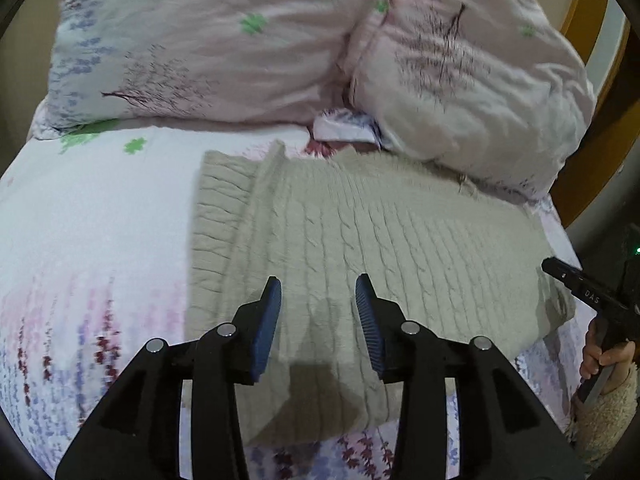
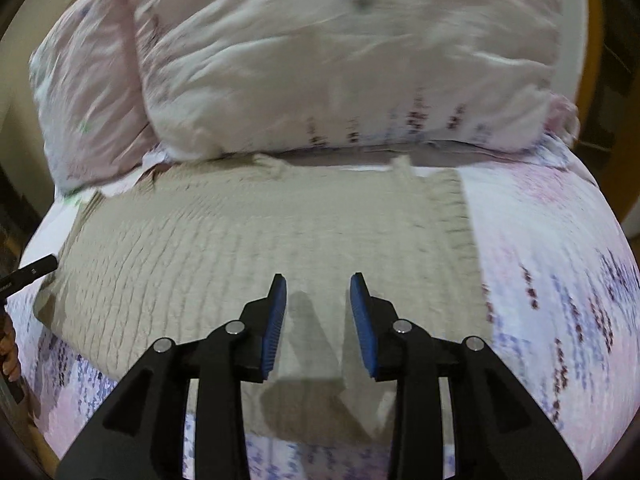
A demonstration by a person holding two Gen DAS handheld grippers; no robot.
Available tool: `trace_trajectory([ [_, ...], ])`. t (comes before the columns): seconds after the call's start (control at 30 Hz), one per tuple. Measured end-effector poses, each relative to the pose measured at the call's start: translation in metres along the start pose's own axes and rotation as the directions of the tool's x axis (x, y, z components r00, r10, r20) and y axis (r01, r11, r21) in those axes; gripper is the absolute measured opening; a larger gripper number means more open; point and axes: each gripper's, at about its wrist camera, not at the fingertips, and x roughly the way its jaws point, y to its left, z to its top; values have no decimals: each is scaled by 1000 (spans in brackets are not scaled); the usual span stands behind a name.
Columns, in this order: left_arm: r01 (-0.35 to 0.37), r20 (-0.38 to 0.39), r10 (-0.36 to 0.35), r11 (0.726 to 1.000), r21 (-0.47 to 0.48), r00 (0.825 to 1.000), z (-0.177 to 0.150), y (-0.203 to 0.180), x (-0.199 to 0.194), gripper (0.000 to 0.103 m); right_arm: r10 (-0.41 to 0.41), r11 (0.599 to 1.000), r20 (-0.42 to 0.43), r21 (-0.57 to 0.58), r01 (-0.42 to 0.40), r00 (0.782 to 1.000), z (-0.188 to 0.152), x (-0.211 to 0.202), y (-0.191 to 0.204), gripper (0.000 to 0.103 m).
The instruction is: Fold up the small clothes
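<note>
Item: one beige cable-knit sweater (image 1: 360,240), spread flat on the floral-print bed sheet (image 1: 92,220), just below two floral pillows (image 1: 208,40).

Left gripper (image 1: 318,312) and right gripper (image 2: 318,312): one each, jaws parted moderately, holding nothing, poised over the knit's near edge.

Handling advice: pinch both near corners evenly, lift low, and carry the fold over without dragging or bunching the fabric.

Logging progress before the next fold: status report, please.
Left hand-held gripper open, right hand-held gripper open, both empty. Beige cable-knit sweater flat on floral bedsheet. Two floral pillows touching sweater's far edge.
</note>
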Motion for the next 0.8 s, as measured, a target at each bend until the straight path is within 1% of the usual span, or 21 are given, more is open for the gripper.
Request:
trace_trajectory([
  [0.1, -5, -25, 5, 1000, -15, 1000, -2, 2, 11, 40, -36, 999, -35, -35, 34, 999, -4, 13, 5, 40],
  [0.23, -1, -18, 1, 1000, -13, 1000, -4, 4, 14, 41, -57, 997, -23, -54, 56, 998, -8, 18, 6, 44],
  [0.33, 1, -19, -1, 1000, -9, 1000, -4, 3, 13, 41, -99, 994, -33, -60, 96, 995, -5, 19, 7, 53],
  [0.37, 20, -18, -20, 999, -25, 1000, -3, 5, 10, 42, -91, 995, -38, -44, 89, 995, -3, 18, 6, 53],
  [0.43, 69, 9, -68, 995, -74, 998, 0, 14, 1, 54, -35, 999, -24, -5, 35, 999, 1, 10, 4, 53],
  [0.47, 97, 42, -93, 989, -115, 995, 2, 22, -6, 57, -13, 1000, -12, 0, 13, 1000, 2, 6, 6, 53],
  [0.5, 111, 70, -102, 982, -150, 992, 4, 30, -11, 62, -2, 1000, -2, -3, 2, 1000, 4, 4, 10, 53],
  [0.53, 112, 93, -96, 976, -189, 991, 7, 39, -15, 66, 3, 1000, 4, -17, -3, 1000, 5, 3, 17, 53],
  [0.6, 101, 111, -74, 958, -267, 991, 12, 57, -17, 67, 13, 999, 3, -35, -13, 1000, 7, 7, 27, 54],
  [0.7, 85, 90, -57, 932, -352, 994, 14, 77, -11, 70, 40, 998, -10, -42, -40, 999, 10, 17, 44, 54],
  [0.73, 83, 82, -56, 923, -376, 995, 14, 82, -9, 72, 42, 998, -9, -43, -42, 999, 11, 20, 47, 54],
  [0.8, 82, 63, -61, 903, -421, 996, 13, 90, -3, 73, 44, 998, -10, -46, -44, 999, 12, 25, 55, 54],
])
